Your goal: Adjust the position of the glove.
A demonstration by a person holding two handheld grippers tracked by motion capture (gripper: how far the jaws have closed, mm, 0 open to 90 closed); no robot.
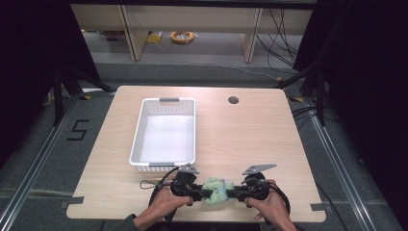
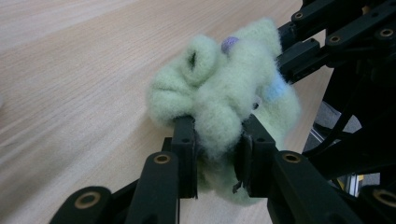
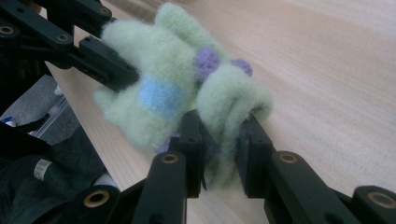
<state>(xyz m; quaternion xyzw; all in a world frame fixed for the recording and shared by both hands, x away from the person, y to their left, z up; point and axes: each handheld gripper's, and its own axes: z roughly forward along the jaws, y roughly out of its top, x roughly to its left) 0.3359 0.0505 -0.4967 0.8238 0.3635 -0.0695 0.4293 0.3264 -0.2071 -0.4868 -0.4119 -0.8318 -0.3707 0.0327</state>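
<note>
Left gripper (image 1: 196, 191) at bottom centre of high view, jaws nearly closed, pinching a fold of the fuzzy green sock (image 1: 215, 189). Same grip close up in left gripper view: left gripper (image 2: 218, 154), fleece squeezed between both black jaws, sock (image 2: 219, 93) bulging above them. Right gripper (image 1: 235, 192) just right of sock in high view, jaws likewise narrowed onto the other end. In right gripper view, right gripper (image 3: 219, 147) clamped on a rolled green fold, sock (image 3: 159, 70) with pale blue band and purple dots facing the lens. Sock bunched, held between the two grippers, close over the wooden table (image 1: 250, 134) near its bottom edge; contact with the tabletop not discernible. Long axis roughly left to right across the high view, in line with both grippers. White basket (image 1: 139, 130) at centre left, near the left gripper but apart. Open tabletop to the right and above; round hole (image 1: 233, 100) toward the top.
</note>
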